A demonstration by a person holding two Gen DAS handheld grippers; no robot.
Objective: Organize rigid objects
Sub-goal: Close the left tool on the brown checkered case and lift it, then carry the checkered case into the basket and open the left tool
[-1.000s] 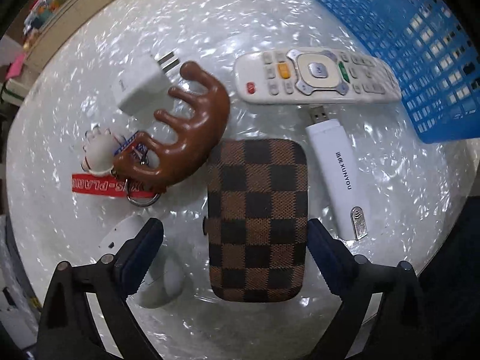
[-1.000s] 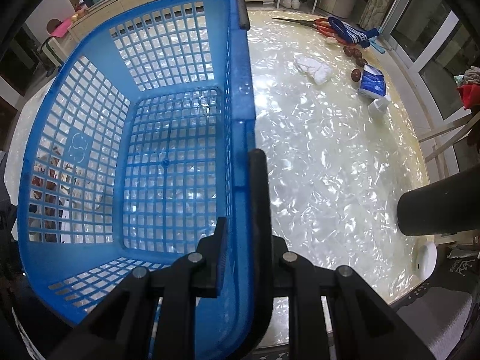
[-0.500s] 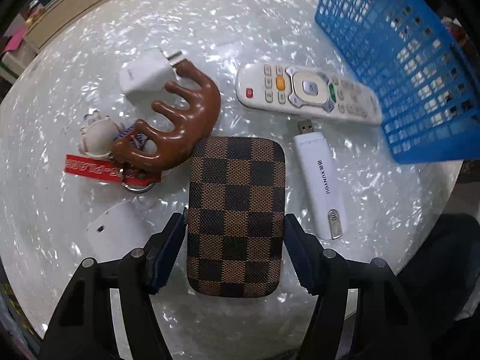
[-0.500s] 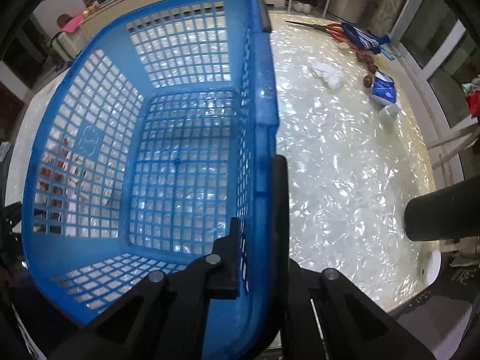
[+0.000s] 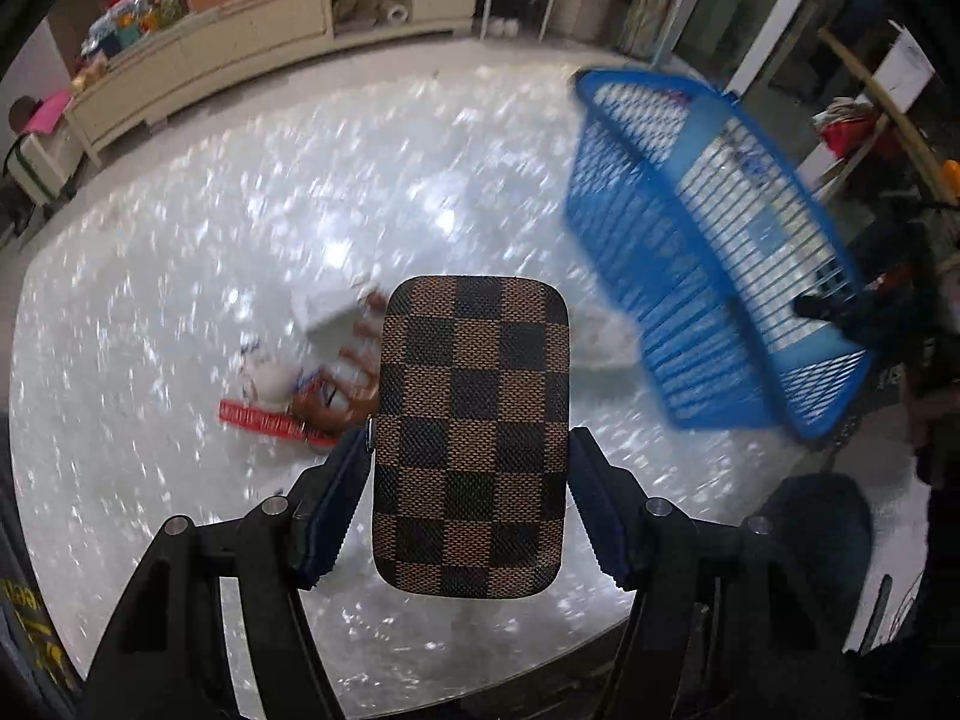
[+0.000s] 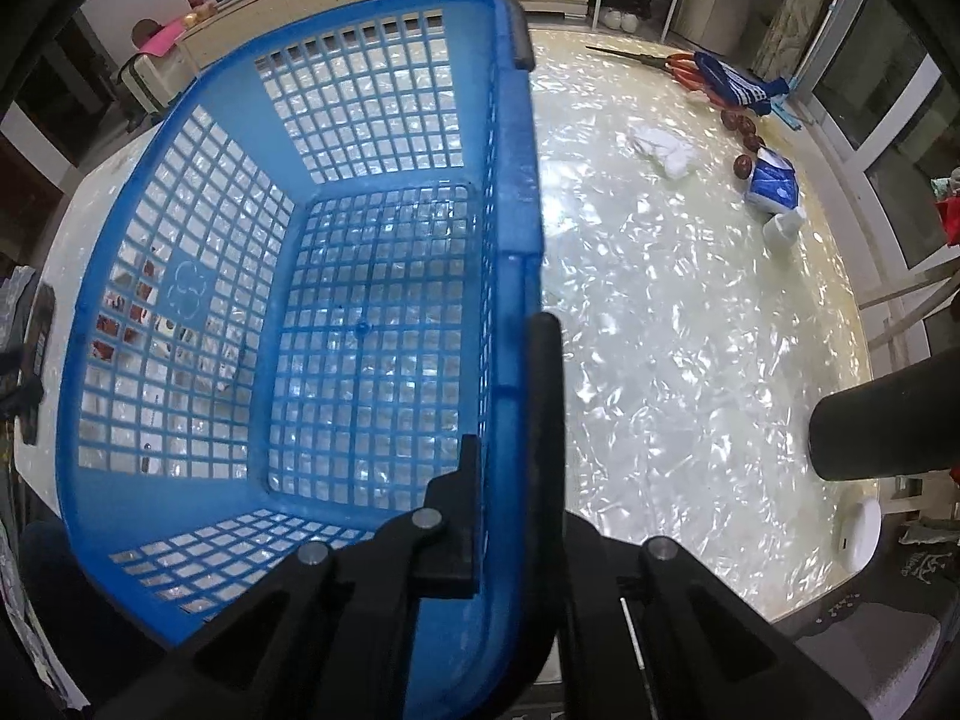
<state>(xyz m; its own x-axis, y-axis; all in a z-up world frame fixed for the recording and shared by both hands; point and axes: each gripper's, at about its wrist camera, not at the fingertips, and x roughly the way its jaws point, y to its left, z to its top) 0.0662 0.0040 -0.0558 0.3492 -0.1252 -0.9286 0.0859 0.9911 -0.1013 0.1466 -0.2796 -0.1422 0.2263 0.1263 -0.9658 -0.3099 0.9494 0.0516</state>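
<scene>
Brown checkered hard case (image 5: 471, 432) is clamped in the left gripper (image 5: 468, 498) above the table, the empty blue plastic basket (image 6: 360, 324) is pinched at its rim by the right gripper (image 6: 510, 450), and several blurry things, maybe four, are left.

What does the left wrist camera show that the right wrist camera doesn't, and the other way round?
Only the left wrist view shows the left gripper clamped on the checkered case, lifted above the blurred red tag.

Only the right wrist view shows the right gripper shut on the basket's rim, the basket's empty floor, plus scissors and a blue packet at the far edge.

Both show the blue basket and the shiny white table.
</scene>
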